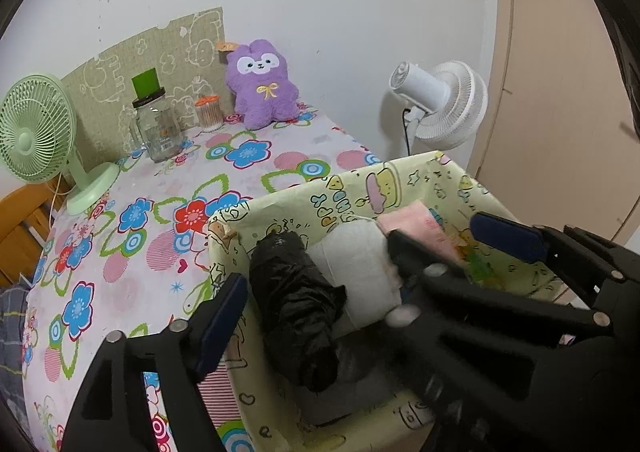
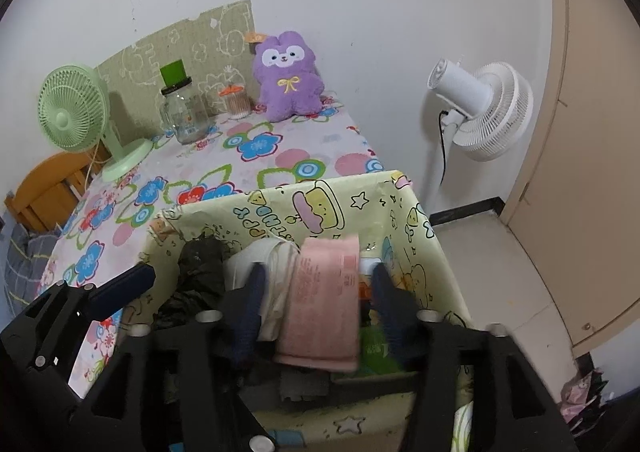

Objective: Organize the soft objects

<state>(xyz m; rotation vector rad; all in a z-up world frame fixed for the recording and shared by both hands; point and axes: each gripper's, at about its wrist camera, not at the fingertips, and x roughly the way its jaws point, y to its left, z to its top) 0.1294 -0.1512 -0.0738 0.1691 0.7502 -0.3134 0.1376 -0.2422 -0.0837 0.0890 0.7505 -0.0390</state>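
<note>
A box lined with yellow cartoon paper [image 1: 304, 196] [image 2: 248, 212] stands at the near right of the flowered table. Inside lie a black crumpled bundle [image 1: 296, 304] [image 2: 200, 264], a white roll [image 1: 356, 264] [image 2: 248, 256] and a pink soft pack [image 1: 412, 220] [image 2: 324, 304]. My left gripper [image 1: 358, 249] is open wide above the bundle and roll; its left finger [image 2: 124, 288] is outside the box wall. My right gripper [image 2: 318, 278] is open inside the box, with the pink pack loose between its pads. A purple plush [image 1: 262, 84] [image 2: 288, 80] sits against the far wall.
On the table's far side stand a green desk fan [image 1: 36, 136] [image 2: 76, 112], a glass jar [image 1: 158, 124] [image 2: 186, 114] and a small swab holder [image 1: 209, 112]. A white pedestal fan [image 2: 480, 108] stands right of the table. A wooden chair [image 2: 44, 188] is at the left.
</note>
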